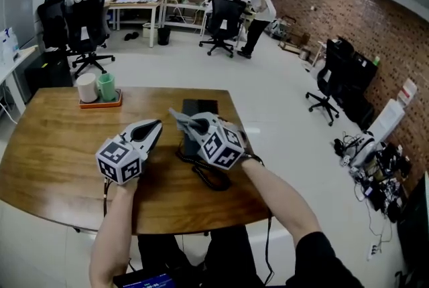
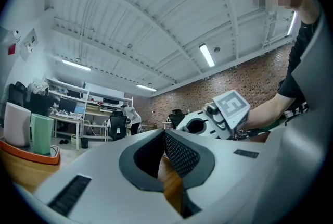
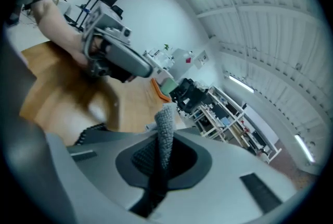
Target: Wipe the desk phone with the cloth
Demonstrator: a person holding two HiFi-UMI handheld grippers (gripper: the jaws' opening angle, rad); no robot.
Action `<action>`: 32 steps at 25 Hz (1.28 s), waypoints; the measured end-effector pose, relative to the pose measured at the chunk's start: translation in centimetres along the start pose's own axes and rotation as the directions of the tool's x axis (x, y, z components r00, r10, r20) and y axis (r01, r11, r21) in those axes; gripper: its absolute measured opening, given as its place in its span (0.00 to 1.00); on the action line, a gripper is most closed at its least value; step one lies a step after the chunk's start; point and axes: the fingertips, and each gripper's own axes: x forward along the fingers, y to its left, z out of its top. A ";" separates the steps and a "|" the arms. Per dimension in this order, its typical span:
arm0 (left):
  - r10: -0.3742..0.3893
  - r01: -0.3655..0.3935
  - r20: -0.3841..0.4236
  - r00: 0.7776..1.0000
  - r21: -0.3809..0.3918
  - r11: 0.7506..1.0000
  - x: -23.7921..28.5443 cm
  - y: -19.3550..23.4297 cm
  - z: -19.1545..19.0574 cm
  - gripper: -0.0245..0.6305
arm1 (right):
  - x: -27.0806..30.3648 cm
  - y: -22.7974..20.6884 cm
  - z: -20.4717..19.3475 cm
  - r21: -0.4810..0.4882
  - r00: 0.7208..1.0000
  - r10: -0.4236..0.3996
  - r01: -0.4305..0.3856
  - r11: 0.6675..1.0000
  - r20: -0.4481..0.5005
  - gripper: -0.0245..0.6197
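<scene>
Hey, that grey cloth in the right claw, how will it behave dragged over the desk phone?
Probably floppy: the cloth is a thin knitted strip poking past the right claw, so it may fold rather than push. Its coarse weave likely grips the desk phone rather than slipping.
</scene>
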 end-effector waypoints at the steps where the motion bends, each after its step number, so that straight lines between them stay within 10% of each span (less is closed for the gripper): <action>1: -0.002 0.002 0.000 1.000 0.000 1.000 0.0 0.0 0.0 0.03 | -0.8 1.4 0.0 -0.013 1.000 0.028 -0.028 1.000 0.009 0.08; 8: -0.001 0.001 -0.007 1.000 -0.003 1.000 0.0 -0.1 -0.1 0.03 | -6.0 9.5 0.4 -0.223 0.966 0.258 -0.251 0.942 0.001 0.08; 13: 0.002 -0.002 -0.008 1.000 -0.005 1.000 0.0 0.3 -0.3 0.03 | -3.3 -0.4 0.8 -0.015 0.997 0.026 -0.025 1.000 0.070 0.08; 19: -0.001 0.001 -0.011 1.000 -0.010 1.000 -0.1 0.3 -0.5 0.03 | 2.5 -9.8 -1.6 0.165 0.981 -0.195 0.196 0.967 -0.019 0.08; 25: -0.004 0.004 -0.018 1.000 -0.003 1.000 0.0 -0.1 -0.1 0.03 | 2.0 -7.3 -2.6 0.071 0.991 -0.132 0.134 0.988 -0.031 0.07; 32: -0.006 0.006 -0.017 1.000 -0.006 1.000 0.0 -0.1 -0.1 0.03 | -4.3 4.4 -1.2 -0.152 0.986 0.150 -0.138 0.979 0.076 0.07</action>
